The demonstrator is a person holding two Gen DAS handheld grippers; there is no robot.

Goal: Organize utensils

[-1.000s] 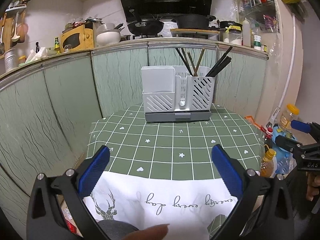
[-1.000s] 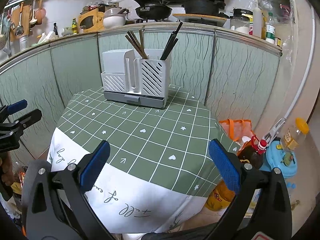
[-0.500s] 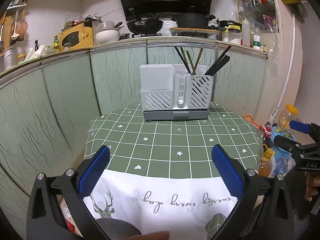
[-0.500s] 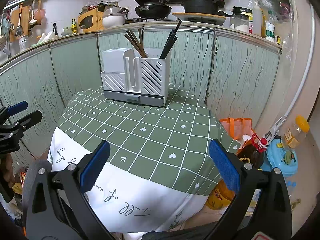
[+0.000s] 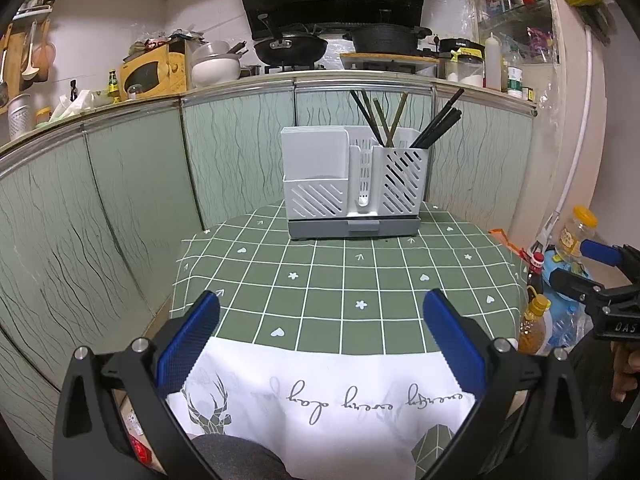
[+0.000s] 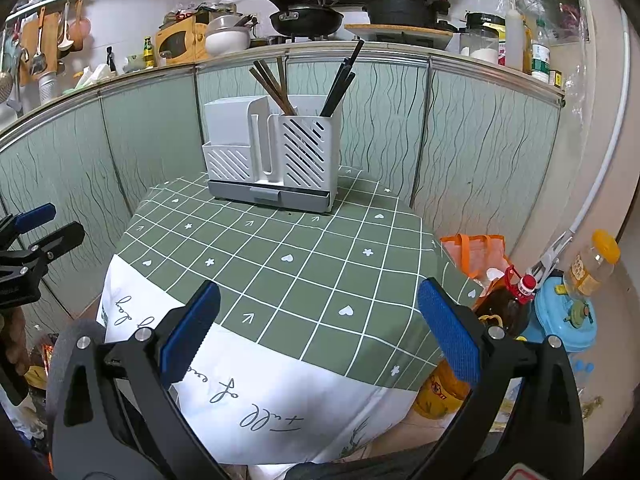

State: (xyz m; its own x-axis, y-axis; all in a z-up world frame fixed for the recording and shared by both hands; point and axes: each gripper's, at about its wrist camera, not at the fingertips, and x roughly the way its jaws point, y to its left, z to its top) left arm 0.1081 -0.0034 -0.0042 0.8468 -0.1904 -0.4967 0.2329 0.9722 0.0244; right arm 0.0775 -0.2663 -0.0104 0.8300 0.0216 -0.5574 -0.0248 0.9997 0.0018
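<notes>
A white utensil holder on a grey base stands at the far edge of the table with the green checked cloth. Brown chopsticks and black chopsticks stand upright in its right slotted compartment. My left gripper is open and empty, at the table's near edge. My right gripper is open and empty, near the front right corner. Each gripper shows at the edge of the other's view.
Green panelled walls enclose the table's left and back, with a cluttered kitchen counter above. Oil bottles, a blue lid, a jar and an orange bag sit on the floor at the right.
Both grippers have drifted slightly; the holder sits a little higher and smaller in the left wrist view. Both stay open and empty.
</notes>
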